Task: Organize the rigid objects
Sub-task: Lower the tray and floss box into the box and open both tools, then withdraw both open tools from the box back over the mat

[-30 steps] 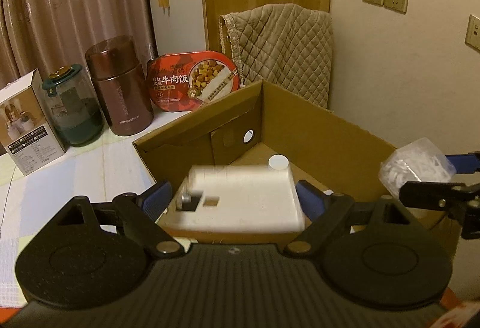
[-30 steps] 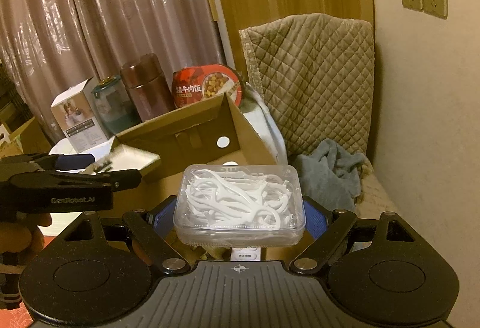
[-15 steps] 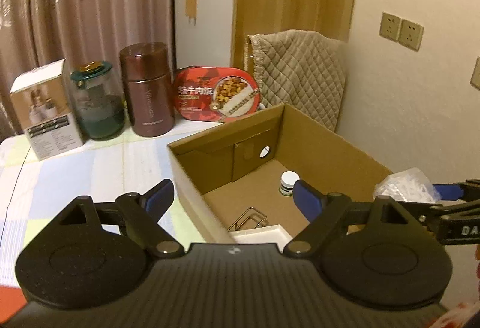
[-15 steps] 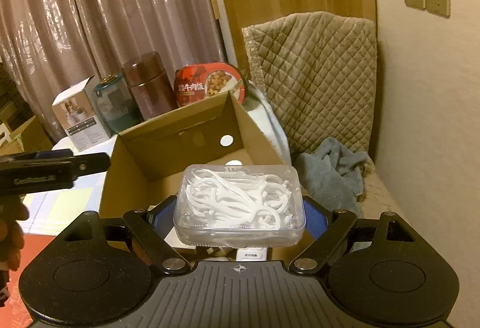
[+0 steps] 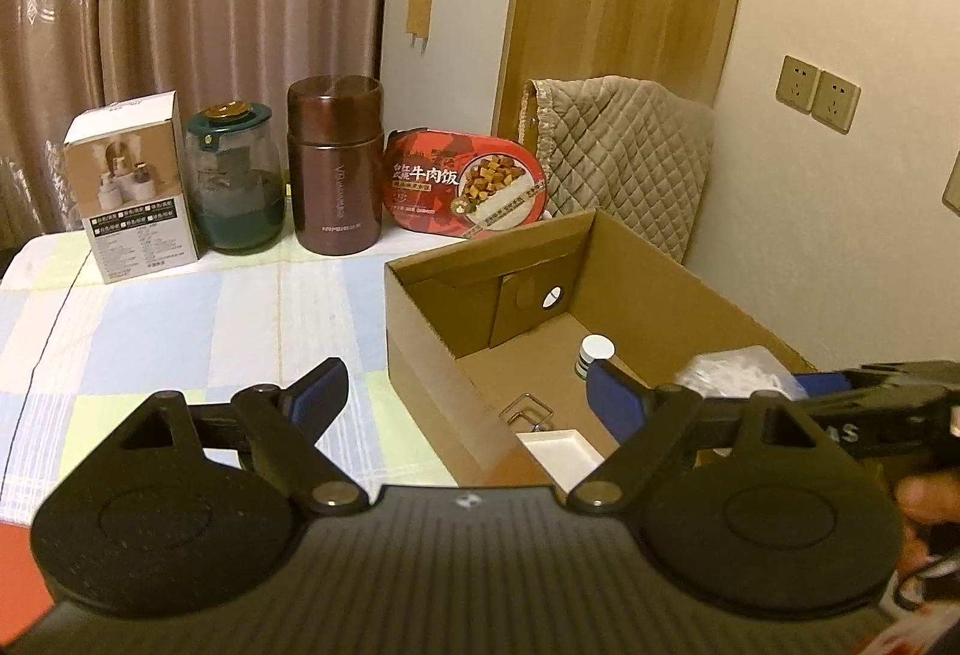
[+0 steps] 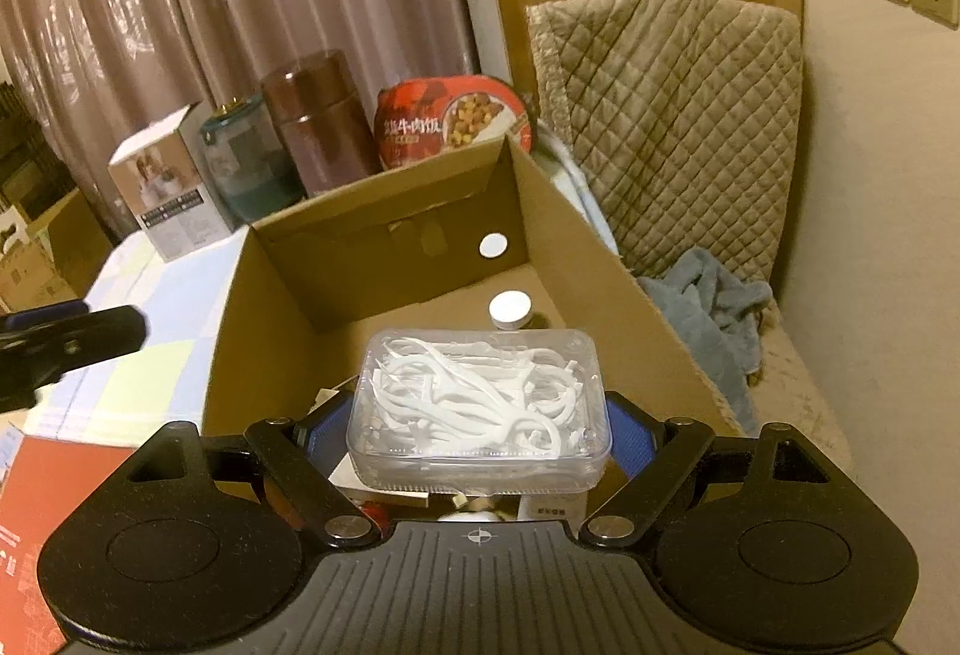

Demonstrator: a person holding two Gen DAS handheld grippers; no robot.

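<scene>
Over the cardboard box (image 6: 606, 235), right gripper (image 6: 480, 430) clamps clear floss-pick case (image 6: 480, 403); left gripper (image 5: 462, 397) gapes empty.

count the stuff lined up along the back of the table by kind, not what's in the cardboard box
printed carton: 1
glass jar: 1
brown flask: 1
red meal tray: 1
total: 4

dim warm indoor light | fisheye-bent edges | dark corners | slightly soft

cardboard box (image 6: 600, 247) open-topped, small bottle (image 6: 510, 308) at far wall
</scene>
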